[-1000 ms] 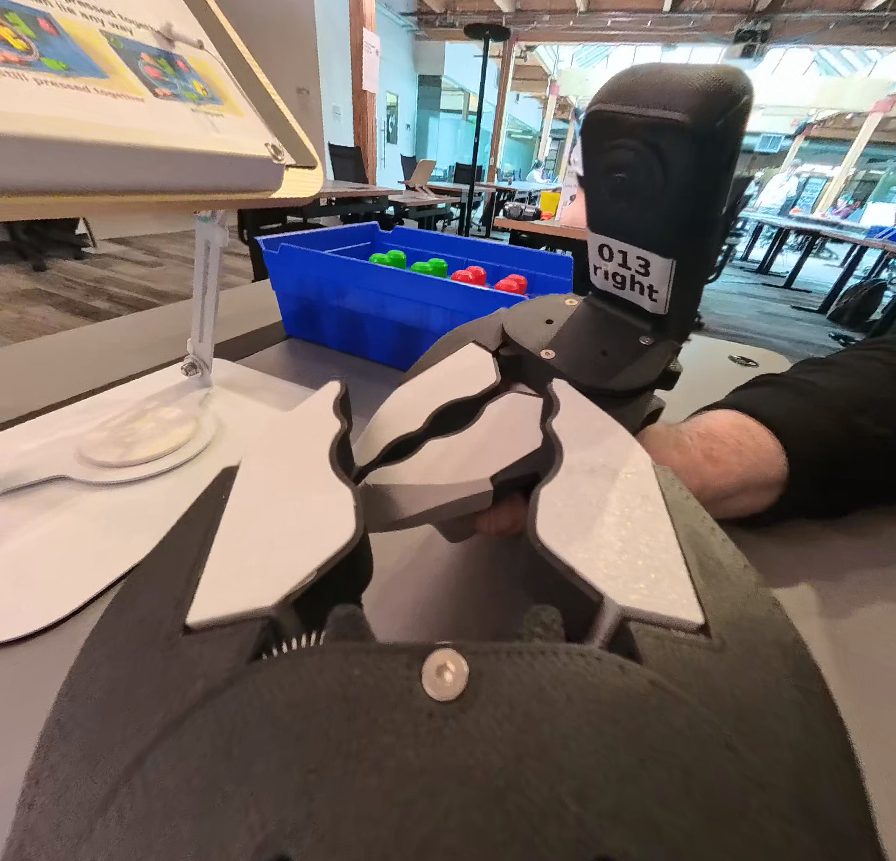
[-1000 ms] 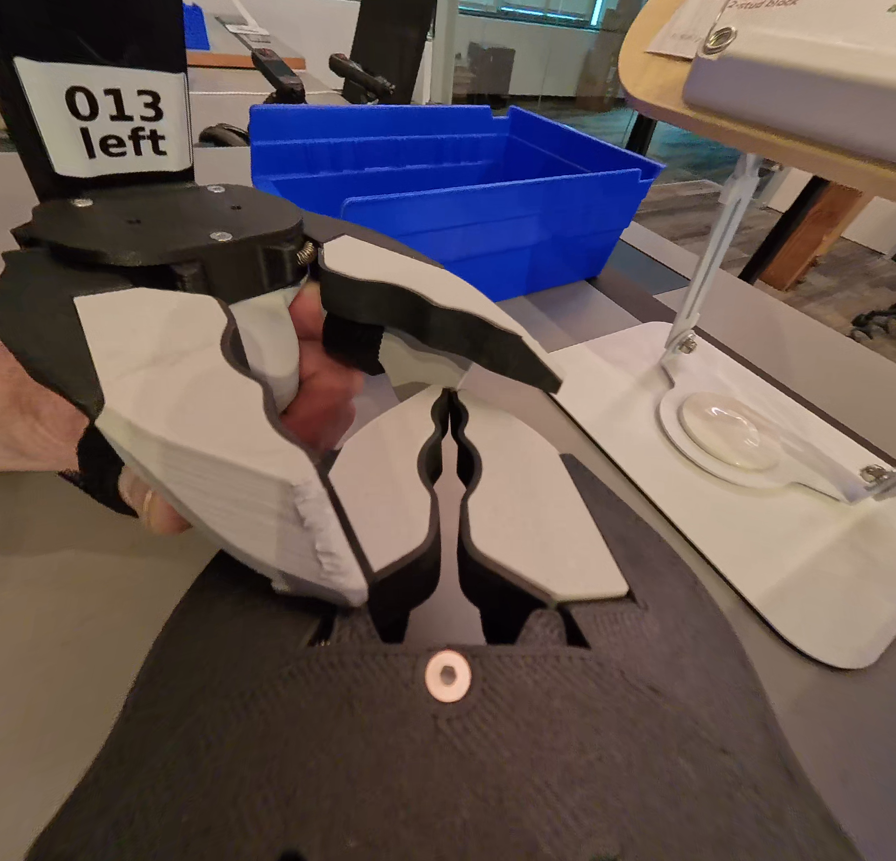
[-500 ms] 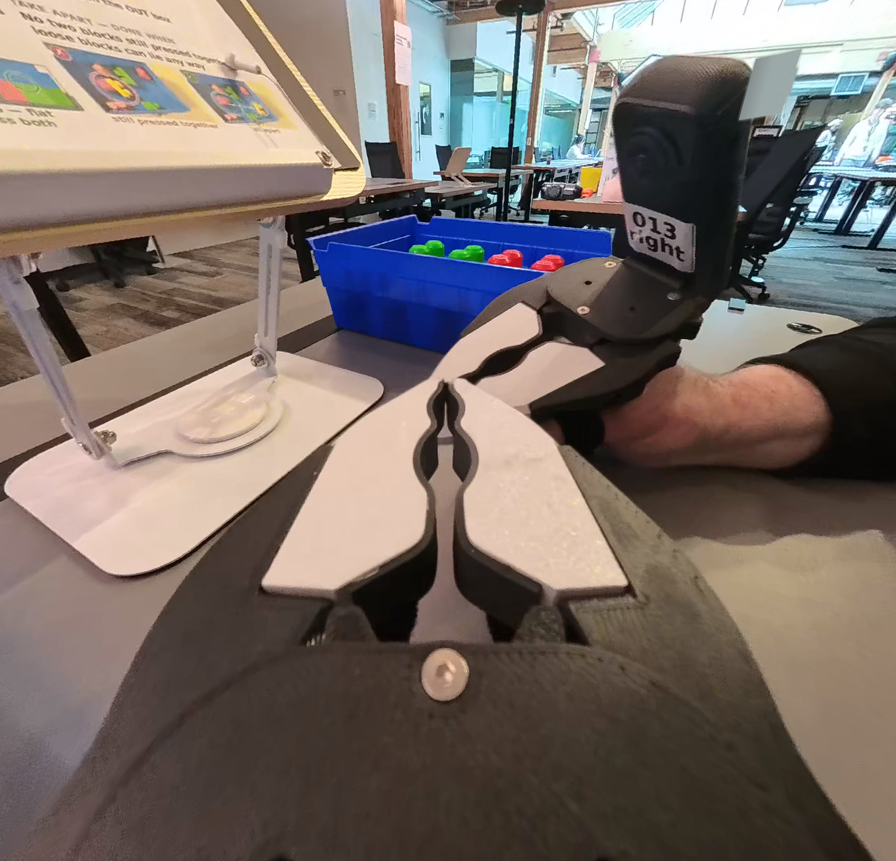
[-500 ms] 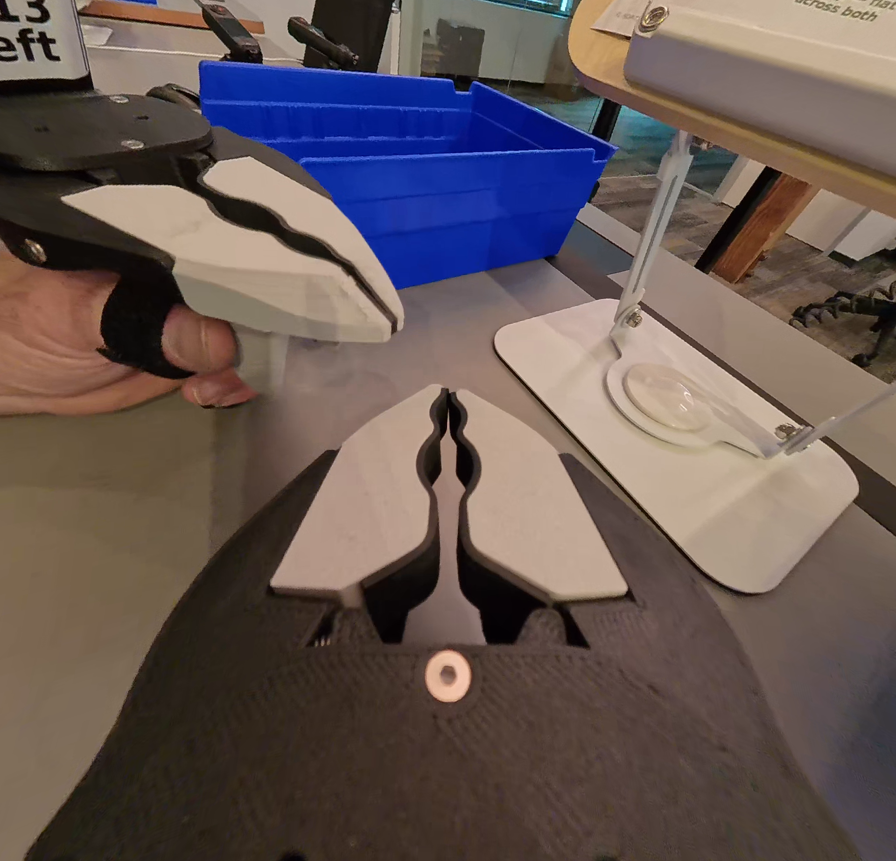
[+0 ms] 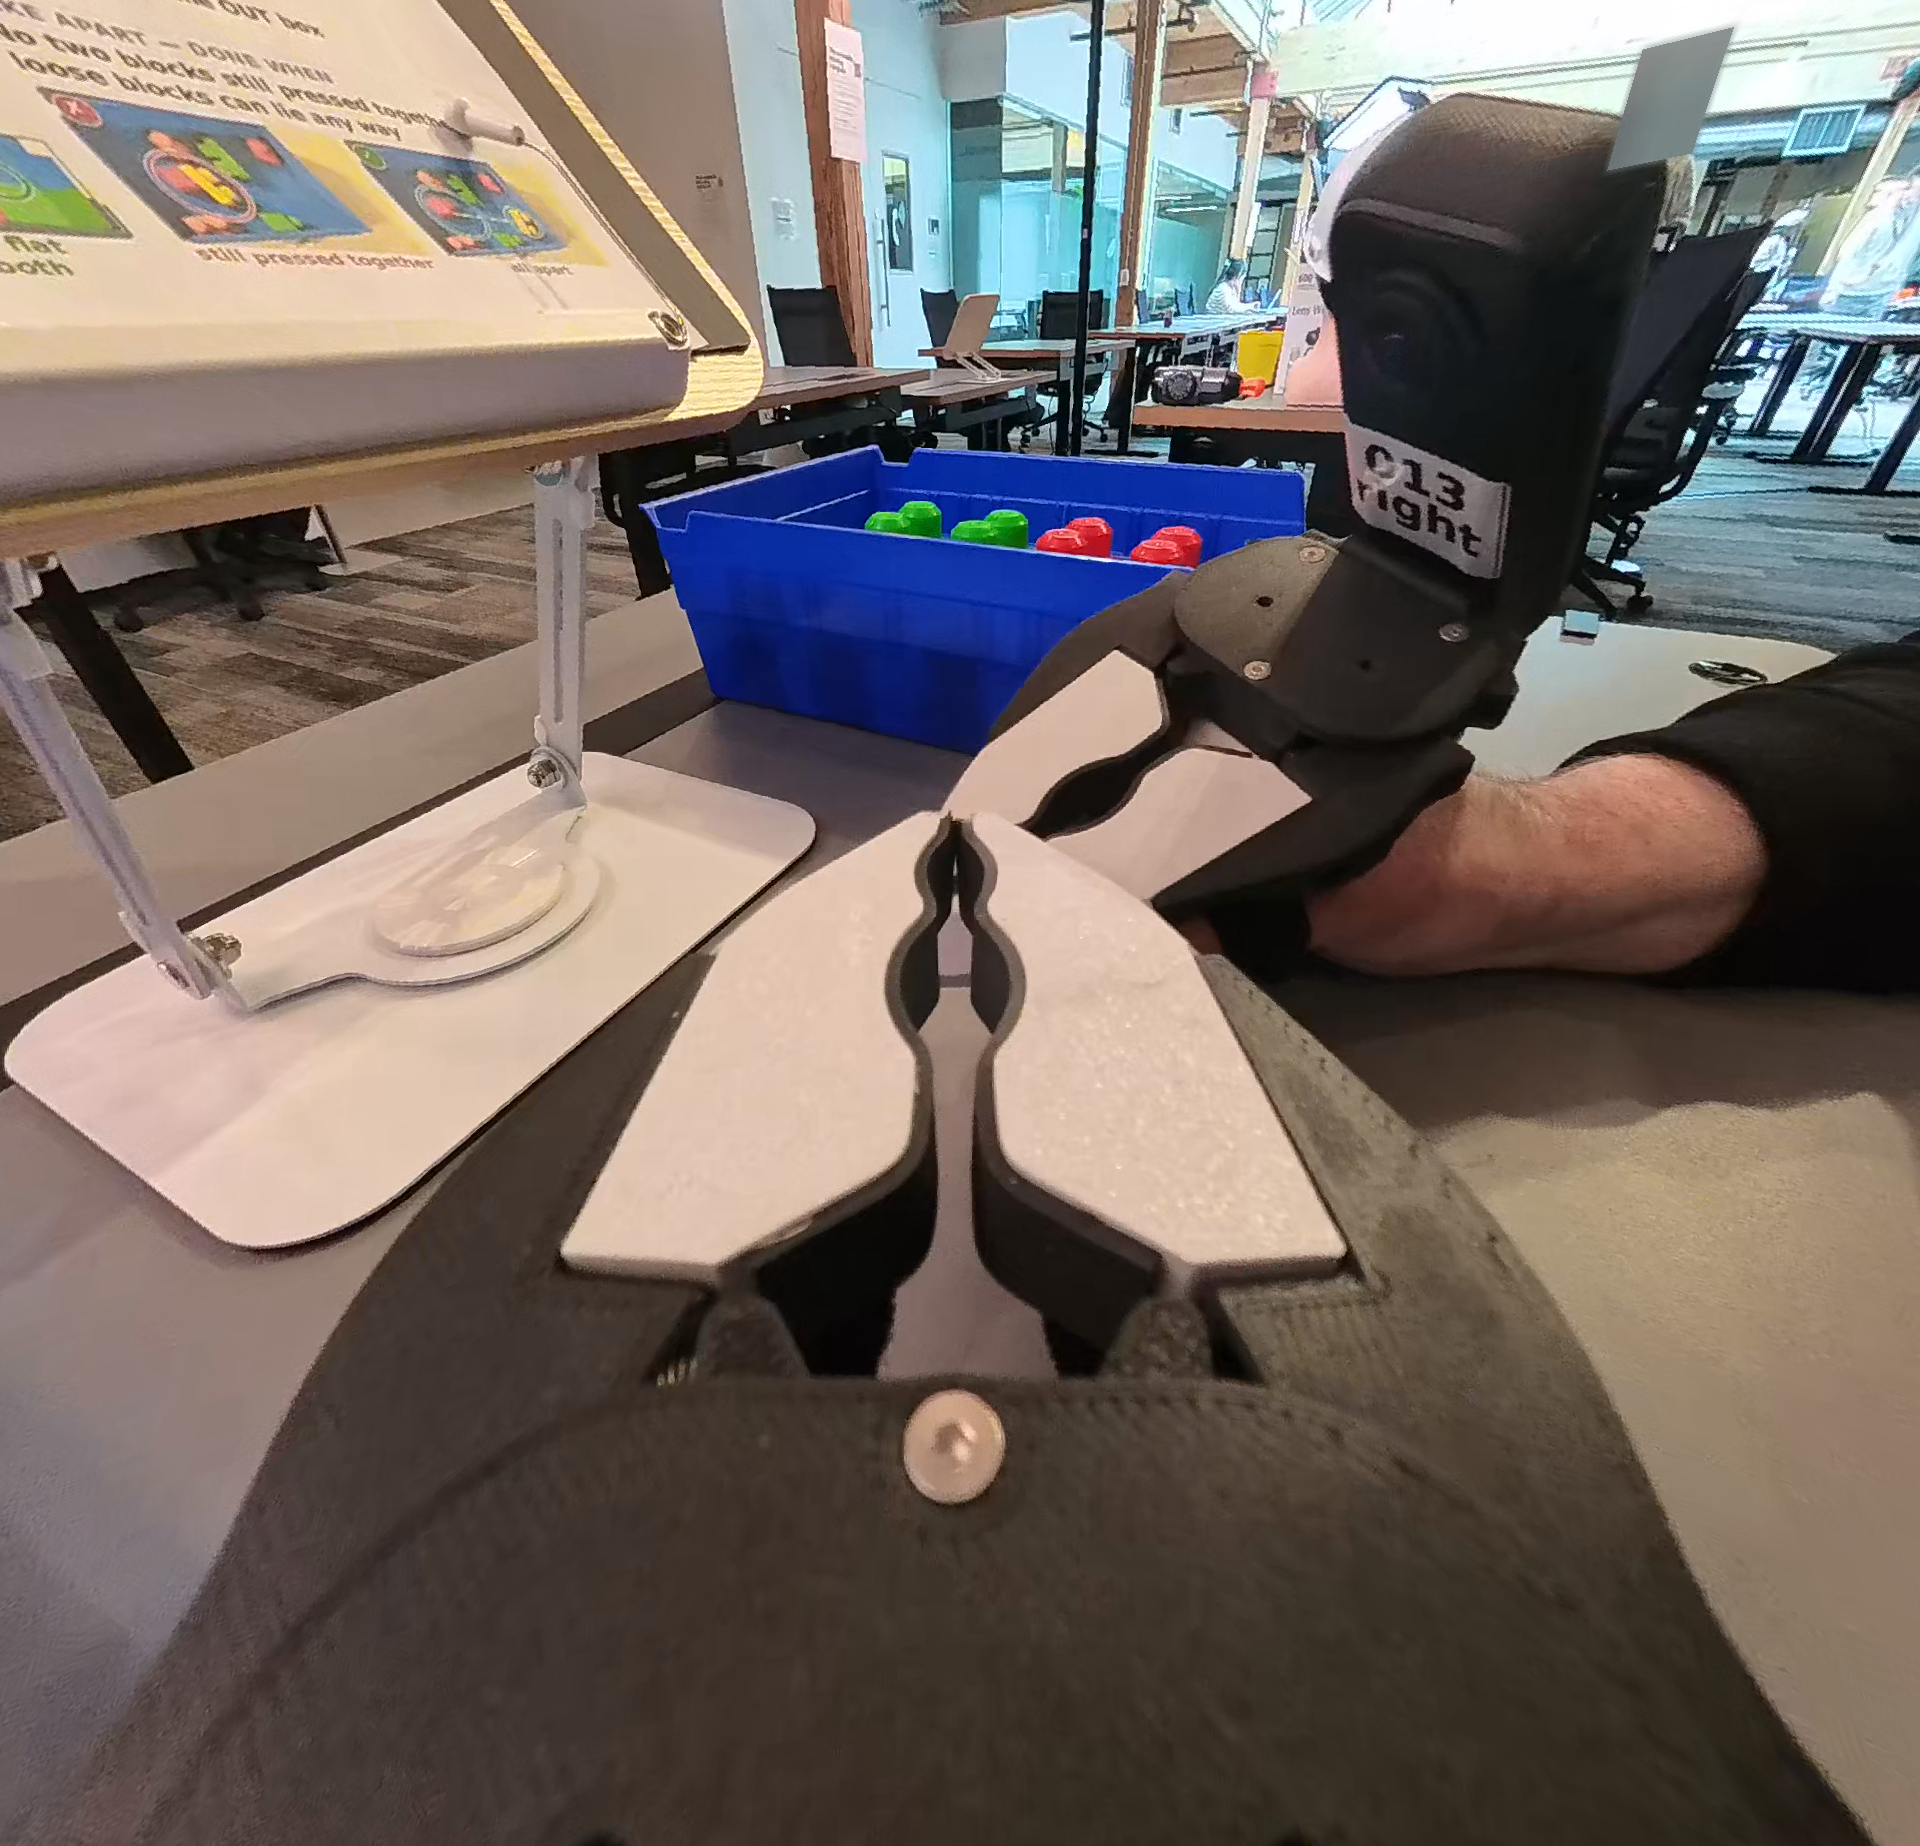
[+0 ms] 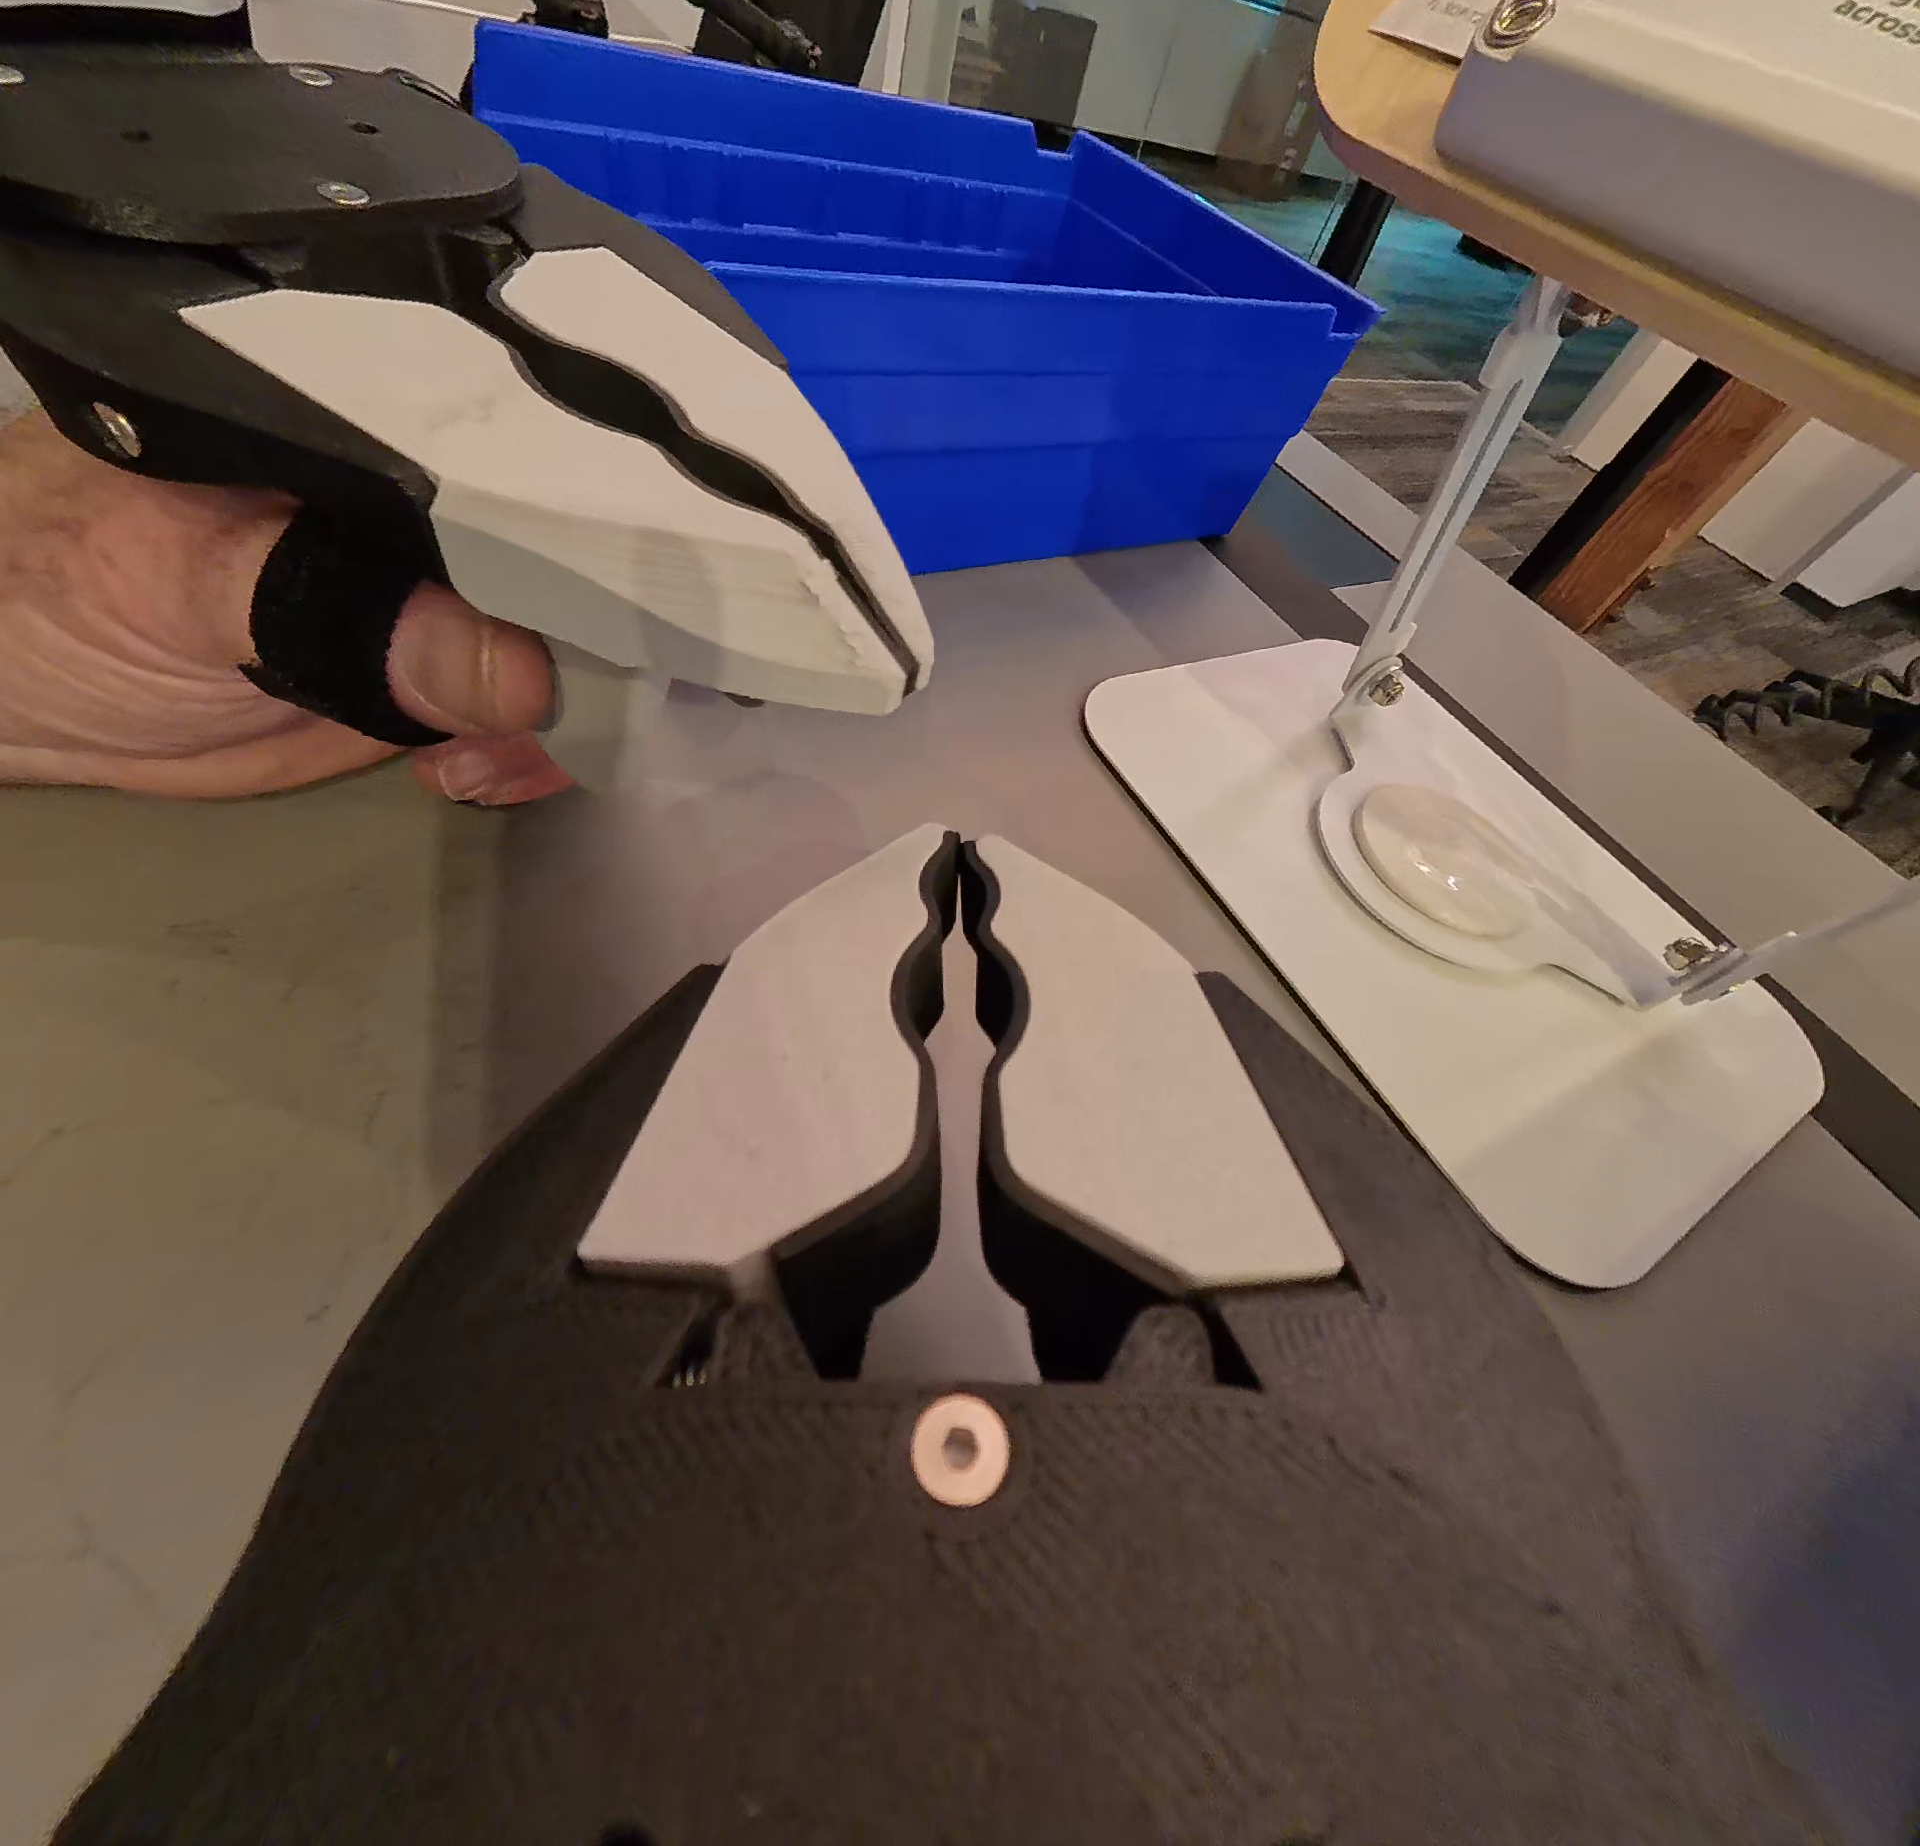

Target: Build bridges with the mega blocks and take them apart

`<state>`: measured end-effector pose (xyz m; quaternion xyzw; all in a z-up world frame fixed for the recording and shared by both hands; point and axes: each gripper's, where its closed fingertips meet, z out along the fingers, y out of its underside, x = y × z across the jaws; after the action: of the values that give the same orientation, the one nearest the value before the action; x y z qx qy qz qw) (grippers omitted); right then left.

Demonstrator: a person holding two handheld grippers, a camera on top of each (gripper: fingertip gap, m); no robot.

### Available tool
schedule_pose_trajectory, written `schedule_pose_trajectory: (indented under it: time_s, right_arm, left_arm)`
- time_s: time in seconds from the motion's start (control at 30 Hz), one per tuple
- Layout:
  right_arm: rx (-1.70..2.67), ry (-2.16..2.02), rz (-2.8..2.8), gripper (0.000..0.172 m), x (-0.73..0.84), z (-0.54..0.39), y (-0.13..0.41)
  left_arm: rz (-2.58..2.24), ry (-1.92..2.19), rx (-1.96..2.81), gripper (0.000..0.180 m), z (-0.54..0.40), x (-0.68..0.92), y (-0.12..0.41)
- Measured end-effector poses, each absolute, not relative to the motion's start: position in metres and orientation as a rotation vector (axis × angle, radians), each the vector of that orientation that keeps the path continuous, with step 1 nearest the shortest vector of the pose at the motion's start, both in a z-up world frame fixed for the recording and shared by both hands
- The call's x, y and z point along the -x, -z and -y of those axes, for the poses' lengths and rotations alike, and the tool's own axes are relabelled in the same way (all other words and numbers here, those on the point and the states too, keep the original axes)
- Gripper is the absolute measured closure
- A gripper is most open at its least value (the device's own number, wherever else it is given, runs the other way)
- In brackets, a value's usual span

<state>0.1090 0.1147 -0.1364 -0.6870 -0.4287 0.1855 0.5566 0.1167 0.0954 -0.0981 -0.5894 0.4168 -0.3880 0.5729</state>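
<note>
My left gripper is shut with nothing between its pads, low over the grey table. My right gripper is shut and empty too. Each shows in the other's view: the right one points in from the right, its tips close to my left tips, and the left one points in from the left. Green blocks and red blocks lie in a blue bin at the back of the left wrist view. A second blue bin stands behind in the right wrist view, with no blocks showing in it.
A white stand base with a thin post carries a tilted instruction board overhead; it also shows in the right wrist view. A person's hands hold both grippers, one forearm resting on the table.
A second ago my left gripper was open around the right gripper's shut fingers. It drew back and its pads came together on air. Both grippers have moved apart.
</note>
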Motion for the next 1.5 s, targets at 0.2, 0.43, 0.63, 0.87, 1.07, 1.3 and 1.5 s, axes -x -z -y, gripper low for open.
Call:
schedule_pose_trajectory:
  time_s: [0.2,0.43,0.63,0.87,1.07,1.3,1.5]
  right_arm:
    - [1.612,-0.441,1.037,0.172,-0.107,-0.112,0.137]
    - [1.608,-0.44,1.05,0.172,-0.106,-0.11,0.138]
    - [1.607,-0.437,1.054,0.172,-0.106,-0.11,0.138]
    - [1.602,-0.431,1.045,0.17,-0.107,-0.111,0.137]
    - [1.525,-0.345,0.974,0.165,-0.122,-0.113,0.11]
    - [1.403,-0.109,0.718,0.158,-0.21,-0.093,0.039]
    - [1.391,0.121,0.314,0.139,-0.358,-0.08,-0.006]
  left_arm:
    - [-0.976,0.917,1.387,0.18,-0.097,-0.117,0.099]
    - [-0.982,0.918,1.391,0.18,-0.097,-0.118,0.099]
    - [-0.983,0.923,1.389,0.18,-0.097,-0.118,0.099]
    - [-0.977,0.918,1.39,0.18,-0.098,-0.117,0.099]
    - [-0.915,0.847,1.332,0.18,-0.099,-0.101,0.075]
    - [-0.699,0.503,1.275,0.172,-0.117,-0.001,0.018]
    - [-0.38,0.248,1.358,0.137,-0.143,0.136,0.006]
